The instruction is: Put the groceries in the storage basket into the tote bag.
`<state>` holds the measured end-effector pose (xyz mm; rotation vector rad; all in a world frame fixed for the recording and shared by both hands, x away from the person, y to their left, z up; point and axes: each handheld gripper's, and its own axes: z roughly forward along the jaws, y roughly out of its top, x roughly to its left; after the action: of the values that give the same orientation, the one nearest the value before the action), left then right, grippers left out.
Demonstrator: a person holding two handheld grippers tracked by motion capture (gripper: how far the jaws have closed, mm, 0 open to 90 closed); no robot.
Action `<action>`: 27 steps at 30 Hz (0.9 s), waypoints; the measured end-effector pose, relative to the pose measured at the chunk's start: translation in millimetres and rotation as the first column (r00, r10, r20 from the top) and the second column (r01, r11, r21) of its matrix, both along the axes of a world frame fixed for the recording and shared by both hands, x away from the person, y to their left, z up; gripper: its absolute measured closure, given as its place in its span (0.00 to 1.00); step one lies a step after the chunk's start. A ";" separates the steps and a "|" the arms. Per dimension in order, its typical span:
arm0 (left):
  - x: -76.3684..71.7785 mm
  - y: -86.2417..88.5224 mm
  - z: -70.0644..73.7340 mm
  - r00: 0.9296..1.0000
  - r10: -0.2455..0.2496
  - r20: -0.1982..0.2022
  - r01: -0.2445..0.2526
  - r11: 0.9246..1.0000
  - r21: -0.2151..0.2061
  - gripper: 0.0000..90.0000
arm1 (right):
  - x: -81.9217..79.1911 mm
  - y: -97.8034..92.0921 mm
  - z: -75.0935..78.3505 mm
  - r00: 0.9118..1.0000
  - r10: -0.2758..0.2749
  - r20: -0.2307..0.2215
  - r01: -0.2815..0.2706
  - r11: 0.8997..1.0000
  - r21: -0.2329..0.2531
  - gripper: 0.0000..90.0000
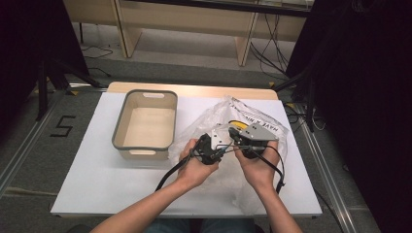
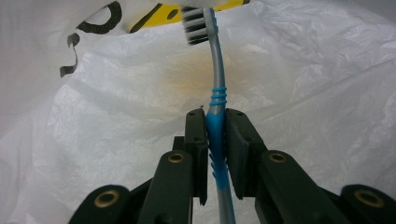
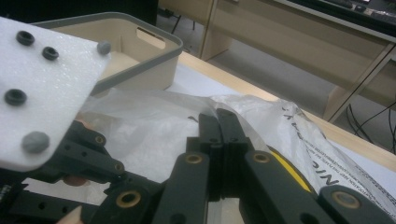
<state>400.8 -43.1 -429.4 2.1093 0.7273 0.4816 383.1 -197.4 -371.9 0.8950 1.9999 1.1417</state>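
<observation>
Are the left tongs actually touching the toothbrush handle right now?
Touching. The left gripper view shows the left tongs shut on the toothbrush, both jaws pressed against its blue grip with no gap.

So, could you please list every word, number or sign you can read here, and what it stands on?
"5": black mark on the floor.
"HAVE A NIC": black print on the plastic bag, cut off by folds.
"Nic": same print, right gripper view.
Black letters beside a yellow patch on the bag, left gripper view: not readable.
</observation>
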 end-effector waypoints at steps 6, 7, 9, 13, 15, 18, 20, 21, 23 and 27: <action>2.6 -4.2 -4.0 1.000 -0.007 0.018 0.007 1.000 -0.006 0.88 | -0.2 -0.2 0.1 1.000 0.000 -0.001 0.000 1.000 -0.001 1.00; 3.1 -4.9 -4.8 1.000 -0.005 0.023 0.005 1.000 -0.009 0.88 | -0.2 -0.3 0.1 1.000 0.000 -0.001 0.000 1.000 -0.001 1.00; 4.3 -5.7 -5.7 1.000 -0.003 0.030 0.003 1.000 -0.009 0.88 | -0.2 -0.6 0.3 1.000 -0.002 0.000 0.002 1.000 0.000 1.00; 6.6 -7.1 -7.2 0.999 0.001 0.047 0.000 1.000 -0.017 0.88 | -0.1 -0.9 0.5 1.000 -0.002 0.001 0.002 1.000 0.000 1.00; 7.5 -7.7 -7.8 0.998 0.006 0.057 -0.004 1.000 -0.024 0.88 | -0.1 -1.0 0.5 1.000 -0.002 0.002 0.002 1.000 0.000 1.00; 9.5 -8.5 -8.6 0.997 0.015 0.078 -0.013 0.999 -0.034 0.88 | 0.0 -1.4 0.7 1.000 -0.001 0.003 0.001 1.000 0.002 1.00; 11.1 -8.9 -9.4 0.996 0.018 0.087 -0.014 0.999 -0.039 0.88 | 0.0 -1.7 0.7 1.000 -0.003 0.001 0.003 1.000 0.002 1.00; 12.1 -9.1 -10.2 0.996 0.019 0.092 -0.015 0.999 -0.042 0.88 | 0.1 -1.8 0.7 1.000 -0.004 0.002 0.004 1.000 0.002 1.00; 14.4 -8.6 -12.8 0.994 0.020 0.104 -0.015 0.999 -0.051 0.88 | -0.1 -2.2 0.7 1.000 -0.005 0.002 0.005 1.000 0.001 1.00; 16.6 -7.5 -20.8 0.993 0.003 0.115 0.003 0.999 -0.049 0.86 | -0.4 -3.1 -0.1 1.000 -0.006 -0.003 0.006 1.000 0.001 1.00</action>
<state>417.4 -50.6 -450.3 2.0180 0.6657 0.5749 382.7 -200.5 -372.0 0.9023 1.9980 1.1389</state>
